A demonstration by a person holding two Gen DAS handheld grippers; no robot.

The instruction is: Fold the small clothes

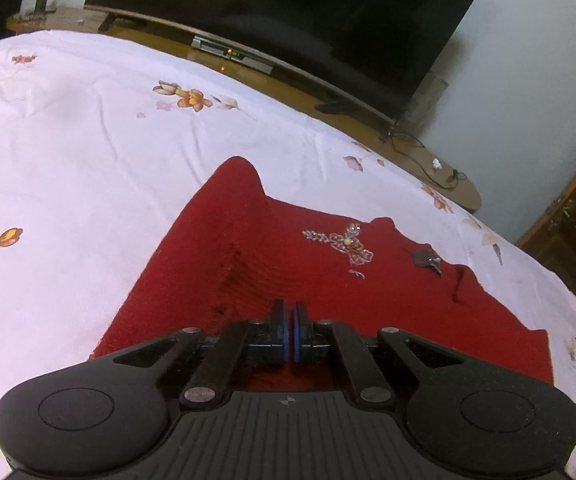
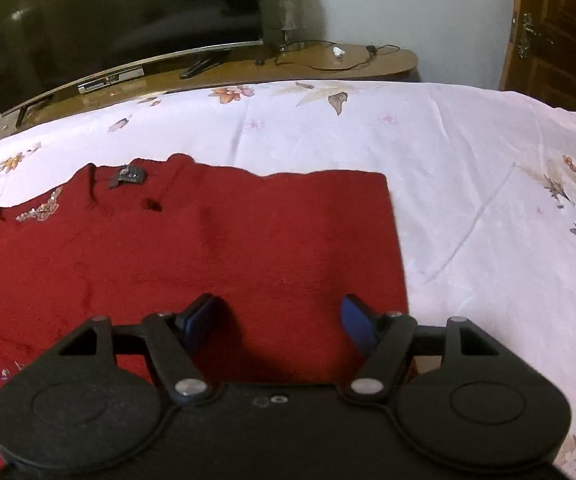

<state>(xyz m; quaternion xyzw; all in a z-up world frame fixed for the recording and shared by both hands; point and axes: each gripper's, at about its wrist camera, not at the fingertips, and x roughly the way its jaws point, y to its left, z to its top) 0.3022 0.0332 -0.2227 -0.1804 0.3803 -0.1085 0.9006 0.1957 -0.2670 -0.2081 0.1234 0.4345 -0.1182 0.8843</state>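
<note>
A small red knit sweater (image 1: 288, 256) with a beaded butterfly motif (image 1: 346, 242) and a dark neck label (image 1: 426, 260) lies on the white floral bedsheet (image 1: 67, 152). My left gripper (image 1: 289, 310) is shut, its blue pads together right over the sweater; whether it pinches the fabric is hidden. One part of the sweater rises in a peak (image 1: 239, 172) ahead of it. In the right wrist view the sweater (image 2: 207, 240) lies flat, label (image 2: 127, 176) at the far edge. My right gripper (image 2: 277, 316) is open and empty over the sweater's near right part.
The bed (image 2: 468, 200) extends to the right and far side. Beyond it a wooden TV bench (image 2: 328, 64) holds a large dark television (image 2: 107, 28), a set-top box (image 1: 231, 54) and cables. A wooden door (image 2: 560, 32) stands at the right.
</note>
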